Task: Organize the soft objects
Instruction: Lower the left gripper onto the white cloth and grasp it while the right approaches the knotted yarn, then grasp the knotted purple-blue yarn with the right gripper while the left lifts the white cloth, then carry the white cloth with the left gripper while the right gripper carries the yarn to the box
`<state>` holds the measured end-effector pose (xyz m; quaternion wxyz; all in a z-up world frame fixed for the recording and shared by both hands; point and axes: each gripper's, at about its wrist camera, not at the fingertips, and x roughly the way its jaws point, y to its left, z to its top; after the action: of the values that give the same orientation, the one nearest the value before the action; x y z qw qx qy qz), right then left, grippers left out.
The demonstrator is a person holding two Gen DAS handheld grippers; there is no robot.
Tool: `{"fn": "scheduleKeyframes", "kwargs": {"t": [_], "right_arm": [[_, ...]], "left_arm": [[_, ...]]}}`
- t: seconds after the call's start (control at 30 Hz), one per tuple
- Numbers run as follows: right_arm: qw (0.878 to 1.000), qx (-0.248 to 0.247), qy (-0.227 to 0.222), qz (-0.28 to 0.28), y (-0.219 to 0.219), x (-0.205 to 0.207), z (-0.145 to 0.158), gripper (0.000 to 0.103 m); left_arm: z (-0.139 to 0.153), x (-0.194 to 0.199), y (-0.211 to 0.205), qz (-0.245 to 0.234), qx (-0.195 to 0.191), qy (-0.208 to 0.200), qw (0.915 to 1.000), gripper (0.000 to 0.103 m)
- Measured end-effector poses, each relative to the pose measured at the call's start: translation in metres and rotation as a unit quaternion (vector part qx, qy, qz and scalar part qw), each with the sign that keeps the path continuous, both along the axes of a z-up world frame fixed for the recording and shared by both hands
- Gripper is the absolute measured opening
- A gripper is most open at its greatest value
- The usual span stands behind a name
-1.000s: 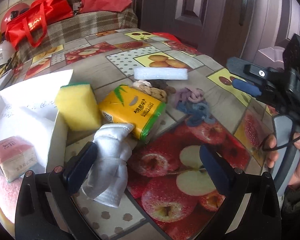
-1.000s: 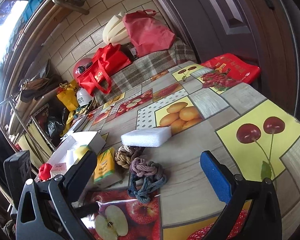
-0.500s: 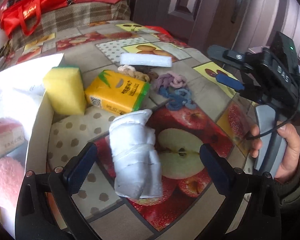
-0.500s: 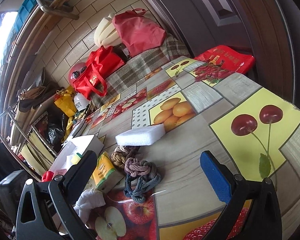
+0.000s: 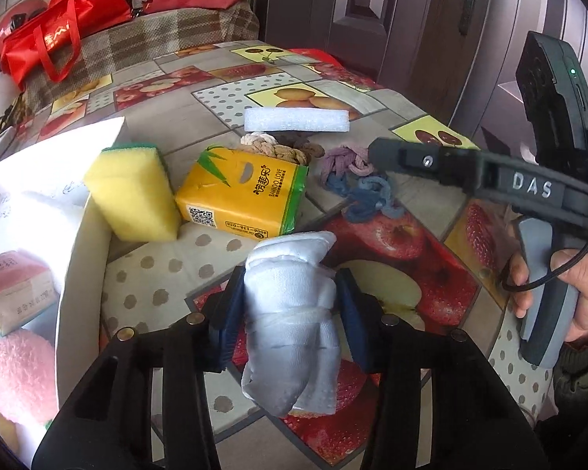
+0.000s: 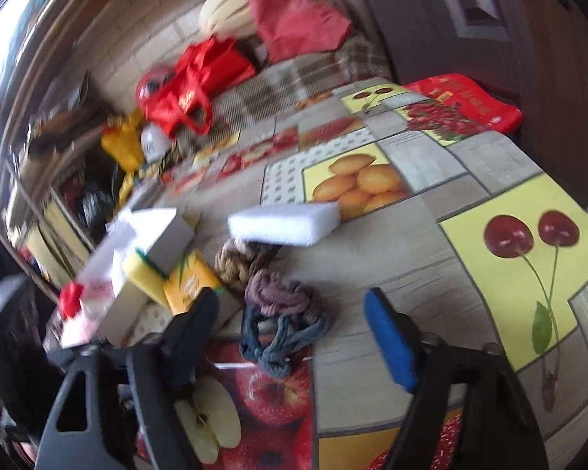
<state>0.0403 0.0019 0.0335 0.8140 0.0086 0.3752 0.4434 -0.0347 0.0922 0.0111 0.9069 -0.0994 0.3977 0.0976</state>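
My left gripper [image 5: 290,313] is shut on a rolled white sock [image 5: 294,321] lying on the fruit-print tablecloth. Beyond it lie a yellow sponge [image 5: 133,192], a yellow tissue pack [image 5: 243,196], a tan braided rope [image 5: 272,149], a purple and blue braided rope [image 5: 356,180] and a white foam block [image 5: 296,119]. A white box [image 5: 78,258] at the left holds a pink tissue pack [image 5: 15,293] and a pink fluffy ball [image 5: 15,372]. My right gripper [image 6: 294,333] is open and empty, just short of the purple and blue rope [image 6: 282,321]. The right wrist view is blurred.
A red bag [image 5: 58,39] and a plaid cushion [image 5: 156,39] sit at the table's far side. A red flat pack [image 6: 462,109] lies at the far right corner. The right gripper's body [image 5: 490,180] and the hand holding it fill the right side of the left wrist view.
My left gripper has closed from wide open onto the white sock. My right gripper has moved closer to the purple and blue rope, and its view is now motion-blurred.
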Motion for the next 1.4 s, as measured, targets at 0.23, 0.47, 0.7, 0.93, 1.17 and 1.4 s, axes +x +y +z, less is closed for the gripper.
{"fn": "scheduleKeyframes", "kwargs": {"t": [0.23,0.47,0.7,0.93,1.17,1.4], "right_arm": [[0.992,-0.113,-0.04,0.049,0.043,-0.008,-0.014,0.05],[0.991,-0.111,-0.06,0.053,0.039,-0.01,-0.011,0.015],[0.992,0.024,-0.12,0.007,-0.014,-0.034,0.023,0.015],[0.984,0.117,-0.134,-0.011,-0.038,-0.055,0.04,0.015],[0.979,0.11,-0.168,0.018,-0.019,-0.085,0.047,0.015],[0.975,0.103,-0.197,0.03,-0.011,-0.1,0.048,0.015]], "left_arm": [[-0.001,0.003,-0.002,0.001,0.007,0.007,0.9999,0.044],[0.006,-0.005,-0.004,-0.012,0.001,-0.024,0.9996,0.041],[0.03,-0.034,-0.024,-0.022,0.061,-0.115,0.9913,0.041],[0.042,-0.056,-0.025,-0.008,0.073,-0.179,0.9811,0.041],[0.045,-0.061,-0.027,-0.007,0.088,-0.186,0.9786,0.041],[0.046,-0.066,-0.024,0.003,0.092,-0.192,0.9769,0.041]]}}
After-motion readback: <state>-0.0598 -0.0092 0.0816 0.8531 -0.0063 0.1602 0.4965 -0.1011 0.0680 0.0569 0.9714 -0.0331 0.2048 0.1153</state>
